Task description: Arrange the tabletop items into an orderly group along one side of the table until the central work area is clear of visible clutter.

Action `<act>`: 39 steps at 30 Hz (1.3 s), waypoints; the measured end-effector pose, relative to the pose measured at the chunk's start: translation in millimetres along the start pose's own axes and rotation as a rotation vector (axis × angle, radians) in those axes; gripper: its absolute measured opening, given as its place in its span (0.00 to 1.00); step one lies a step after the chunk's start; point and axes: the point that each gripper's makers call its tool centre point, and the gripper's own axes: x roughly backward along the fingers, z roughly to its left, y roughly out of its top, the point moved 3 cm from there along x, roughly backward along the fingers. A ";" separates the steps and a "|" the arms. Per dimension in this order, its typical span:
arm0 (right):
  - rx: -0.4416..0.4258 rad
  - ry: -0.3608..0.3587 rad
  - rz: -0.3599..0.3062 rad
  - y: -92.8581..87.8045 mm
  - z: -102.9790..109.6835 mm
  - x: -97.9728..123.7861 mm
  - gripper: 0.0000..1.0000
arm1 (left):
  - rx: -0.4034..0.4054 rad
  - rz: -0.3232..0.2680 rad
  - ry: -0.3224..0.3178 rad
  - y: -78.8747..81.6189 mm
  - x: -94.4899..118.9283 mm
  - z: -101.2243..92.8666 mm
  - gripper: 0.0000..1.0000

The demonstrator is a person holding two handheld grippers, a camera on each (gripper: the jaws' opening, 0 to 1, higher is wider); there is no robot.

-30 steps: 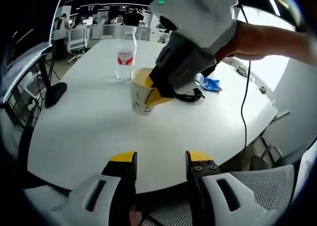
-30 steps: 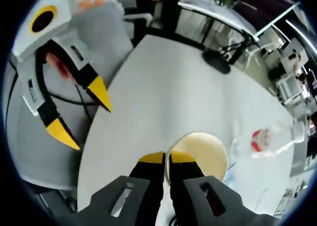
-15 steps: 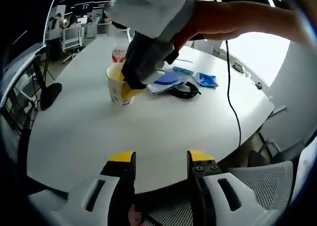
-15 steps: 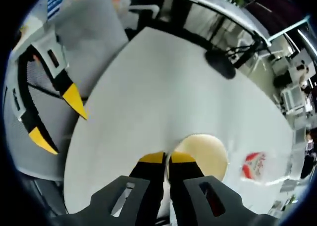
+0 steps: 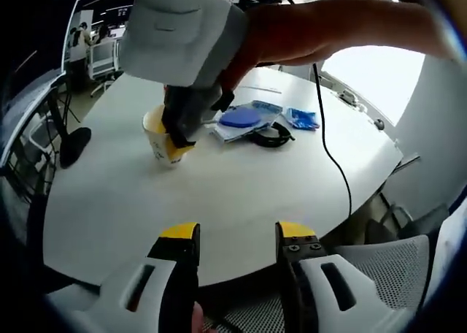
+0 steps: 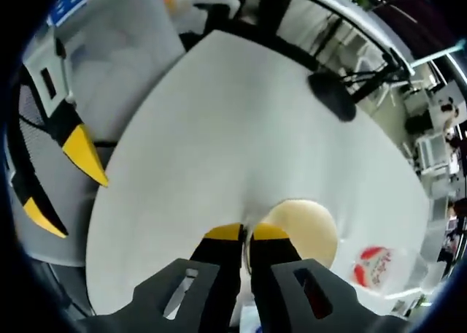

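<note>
In the right gripper view, the right gripper [image 6: 240, 233] at bottom centre has its yellow-tipped jaws pinched together on the near rim of a paper cup [image 6: 300, 232], whose cream interior sits just right of the tips. A clear water bottle [image 6: 379, 271] with a red label lies at lower right, beside the cup. The white table [image 6: 219, 143] spreads above; a black object [image 6: 332, 96] rests on it at upper right.

In the left gripper view, the left gripper [image 5: 237, 232] at bottom centre stands with jaws parted, holding nothing, at the table's near edge. The cup is left of centre, with a blue disc [image 5: 241, 117], a black cable coil [image 5: 271, 135] and a blue packet [image 5: 301, 118] to its right.
</note>
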 end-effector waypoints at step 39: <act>-0.382 -0.348 -0.230 -78.4 31.6 133.2 0.19 | 0.010 0.006 -0.058 7.2 -22.4 -26.5 0.39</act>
